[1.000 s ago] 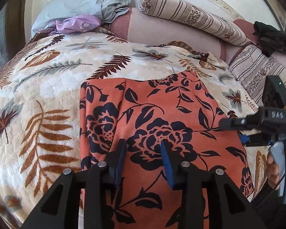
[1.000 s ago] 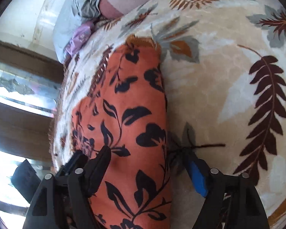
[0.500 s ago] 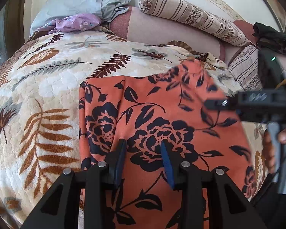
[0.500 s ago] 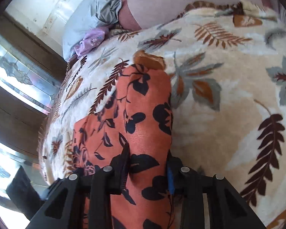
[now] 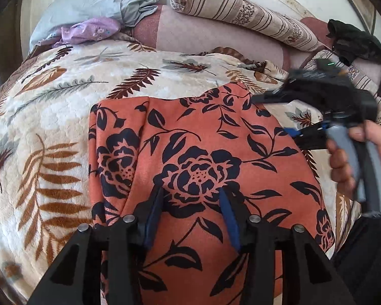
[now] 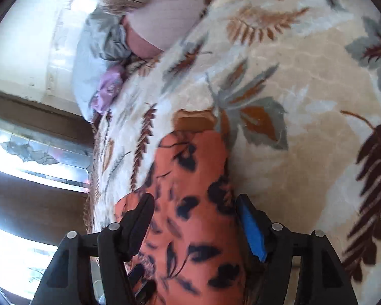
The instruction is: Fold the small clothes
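So the orange floral garment (image 5: 200,167) is lying on the bed, on top of the leaf-print blanket (image 5: 50,132). In the left wrist view its long axis runs 6 to 12 o'clock, near end under the camera, far edge up toward the pillows, with a lengthwise crease along its 9 o'clock side.

The left gripper (image 5: 191,198) sits right over the big black flower at 6 o'clock. Its fingers are partly apart and have just been opening; cloth lies between them, but the blue pads aren't pinching it.

The right gripper (image 6: 194,203) has its fingers apart too, just been opening, straddling a narrow folded strip of the garment that points to 12 o'clock in its own view. The pads sit beside the fabric, not clamped on it. From the left view it's at 3 o'clock, blurred, with the person's hand (image 5: 368,157) on the handle.

Further out at 11 o'clock there's a grey pillow (image 5: 94,2) with a purple cloth (image 5: 91,29), and a striped bolster (image 5: 243,12) at 1 o'clock.
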Available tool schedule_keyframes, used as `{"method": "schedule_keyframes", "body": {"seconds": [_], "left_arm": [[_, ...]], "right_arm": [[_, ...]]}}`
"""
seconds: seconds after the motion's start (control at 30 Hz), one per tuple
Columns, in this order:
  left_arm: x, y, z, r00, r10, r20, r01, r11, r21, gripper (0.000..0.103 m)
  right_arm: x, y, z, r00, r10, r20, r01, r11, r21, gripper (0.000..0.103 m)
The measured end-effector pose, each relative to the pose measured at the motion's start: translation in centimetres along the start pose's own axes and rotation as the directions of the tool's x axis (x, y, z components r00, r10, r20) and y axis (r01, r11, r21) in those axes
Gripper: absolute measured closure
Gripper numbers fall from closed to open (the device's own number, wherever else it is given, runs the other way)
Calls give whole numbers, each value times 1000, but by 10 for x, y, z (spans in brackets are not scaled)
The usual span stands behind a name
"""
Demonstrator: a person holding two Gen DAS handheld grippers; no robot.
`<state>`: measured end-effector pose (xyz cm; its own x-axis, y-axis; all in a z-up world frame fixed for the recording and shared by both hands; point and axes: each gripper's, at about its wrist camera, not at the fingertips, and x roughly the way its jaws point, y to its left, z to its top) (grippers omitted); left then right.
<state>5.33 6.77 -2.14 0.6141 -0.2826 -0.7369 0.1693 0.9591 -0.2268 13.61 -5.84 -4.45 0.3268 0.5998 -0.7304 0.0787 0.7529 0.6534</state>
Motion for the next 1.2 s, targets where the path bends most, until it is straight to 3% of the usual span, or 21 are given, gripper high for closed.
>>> {"method": "schedule_keyframes", "body": {"seconds": [0.03,0.07,0.17,0.2,0.23,0.27,0.33,0.37,0.47,0.53,0.63,0.7,0.73,0.77,0.8,0.83,0.93,0.97,1.03,1.1,1.2], "left_arm": [[0,-1,-1,1000,6,2,-6,1000,10,56],[1,-3,-1,1000,17,5,-17,1000,22,56],[1,-2,-1,1000,18,9,-18,1000,16,56],[2,-1,0,1000,12,6,-12,1000,10,56],[4,-1,1,1000,7,3,-7,1000,7,56],[3,-1,2,1000,14,7,-14,1000,9,56],[0,-1,0,1000,12,25,-12,1000,17,56],[-2,1,0,999,4,32,-4,1000,14,56],[-23,13,0,998,-20,59,24,998,-60,56],[-48,26,-2,994,-48,98,62,988,-141,55],[-80,50,-20,983,-134,124,165,940,-297,46],[-67,64,-42,984,-176,22,170,901,-400,46],[-50,72,-55,981,-184,-67,135,883,-449,69],[-41,80,-62,976,-190,-104,118,870,-479,83],[-43,84,-61,973,-213,-92,138,852,-505,83],[-48,85,-56,972,-216,-92,140,850,-508,86],[-66,75,-46,979,-195,-62,149,887,-437,85],[-65,71,-46,983,-164,-82,118,907,-403,71],[-47,74,-54,979,-121,-166,42,909,-415,50],[-41,76,-57,969,-156,-192,60,901,-429,68],[-59,70,-44,981,-142,-135,74,906,-417,71]], "right_arm": [[11,-4,4,999,-37,-39,38,999,7,49],[13,-4,4,998,-39,-57,39,999,-6,71],[-7,45,-8,993,-75,96,95,970,-223,74],[1,43,-6,989,-119,87,136,964,-226,74],[18,30,-1,982,-185,29,187,964,-191,73],[31,14,2,980,-197,-35,191,972,-136,61],[18,2,2,993,-114,4,114,992,-45,48],[5,3,-2,993,-108,39,109,993,-40,32],[-32,24,-22,984,-120,133,139,980,-144,29],[-58,42,-42,985,-69,160,104,970,-221,29],[-81,58,-84,989,22,144,26,947,-320,27],[-80,59,-109,993,44,111,1,929,-370,24],[-75,54,-117,995,45,93,-7,928,-372,22],[-61,45,-124,998,24,57,-1,931,-366,19],[-45,36,-125,1000,-3,14,7,933,-361,19],[-36,30,-128,1000,-17,9,19,930,-366,19],[-41,38,-129,999,-3,48,21,925,-379,19],[-40,39,-126,999,3,43,14,928,-373,19],[-35,33,-122,1000,17,23,-8,934,-357,19],[-37,28,-124,999,47,17,-38,940,-338,19],[-49,28,-126,998,56,7,-50,942,-332,19]]}}
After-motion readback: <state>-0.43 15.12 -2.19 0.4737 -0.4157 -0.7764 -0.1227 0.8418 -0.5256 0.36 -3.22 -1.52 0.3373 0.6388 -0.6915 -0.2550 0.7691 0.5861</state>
